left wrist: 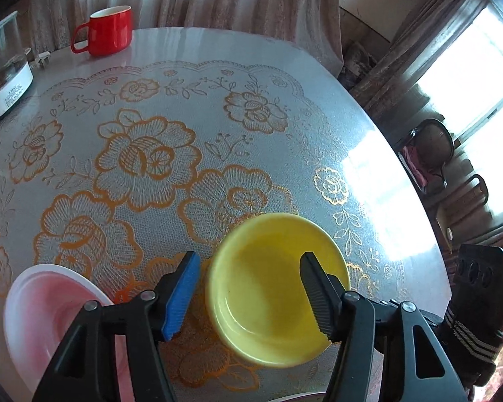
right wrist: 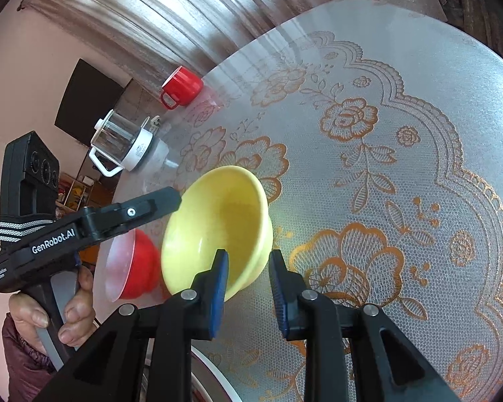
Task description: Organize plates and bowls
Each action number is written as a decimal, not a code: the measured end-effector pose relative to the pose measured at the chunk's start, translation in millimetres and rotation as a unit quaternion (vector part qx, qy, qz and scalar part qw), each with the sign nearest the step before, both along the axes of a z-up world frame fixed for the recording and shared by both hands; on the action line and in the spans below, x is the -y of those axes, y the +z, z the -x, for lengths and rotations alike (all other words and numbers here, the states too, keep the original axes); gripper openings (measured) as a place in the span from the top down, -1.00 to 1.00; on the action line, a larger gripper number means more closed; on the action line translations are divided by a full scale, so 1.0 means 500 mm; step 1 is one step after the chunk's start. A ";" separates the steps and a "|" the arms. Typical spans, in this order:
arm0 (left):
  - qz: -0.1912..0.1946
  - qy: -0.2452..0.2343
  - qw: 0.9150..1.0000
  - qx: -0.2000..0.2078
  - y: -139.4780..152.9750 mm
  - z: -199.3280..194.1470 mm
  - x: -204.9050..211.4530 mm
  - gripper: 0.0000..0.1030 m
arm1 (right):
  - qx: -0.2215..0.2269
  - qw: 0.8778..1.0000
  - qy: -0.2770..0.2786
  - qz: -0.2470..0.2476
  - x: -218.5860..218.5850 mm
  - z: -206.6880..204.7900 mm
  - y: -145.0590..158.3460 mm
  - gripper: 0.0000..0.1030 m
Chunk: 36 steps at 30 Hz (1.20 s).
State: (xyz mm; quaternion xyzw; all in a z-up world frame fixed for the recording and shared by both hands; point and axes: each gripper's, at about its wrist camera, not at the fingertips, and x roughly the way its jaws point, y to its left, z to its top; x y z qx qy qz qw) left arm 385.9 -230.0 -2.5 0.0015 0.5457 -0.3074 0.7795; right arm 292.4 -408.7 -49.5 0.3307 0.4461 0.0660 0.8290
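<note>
A round table [left wrist: 285, 77] covered in a clear lace-pattern cloth with orange flowers is seen from two hand-held grippers.

Nearest, at the table's near edge, the right gripper [right wrist: 248, 253] has its jaws drawn narrow on the wall of a yellow bowl [left wrist: 258, 305]. One blue pad sits inside the bowl and the other outside, by its foot. The bowl is tilted, with its opening turned toward the left gripper.

The left gripper [left wrist: 249, 256] straddles the opposite side of the same bowl, jaws about half spread. Its black finger is inside the bowl and its blue pad is just outside the rim, where a thin gap shows, so it does not clamp. A person's left hand [right wrist: 50, 318] grasps that gripper's handle.

Just beside the yellow bowl, toward the near left edge, a red bowl [right wrist: 141, 268] with a pale pink inside stands on the cloth.

At the far left edge stands a glass kettle [left wrist: 3, 67] on a white base. Beyond it, at the far edge, is a red mug [left wrist: 109, 31].
</note>
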 end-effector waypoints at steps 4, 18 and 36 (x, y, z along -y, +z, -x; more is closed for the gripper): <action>-0.023 -0.019 1.000 -0.005 -0.018 0.010 0.020 -0.10 | -0.005 1.000 0.002 -0.004 -0.004 -0.003 -0.008 0.51; -0.032 -0.062 0.998 -0.006 -0.001 0.103 0.026 0.43 | -0.020 1.000 -0.024 -0.003 0.025 0.064 -0.003 0.51; 0.014 -0.032 0.999 0.024 0.068 0.242 -0.002 0.43 | 0.007 0.998 -0.057 -0.005 0.040 0.174 0.061 0.44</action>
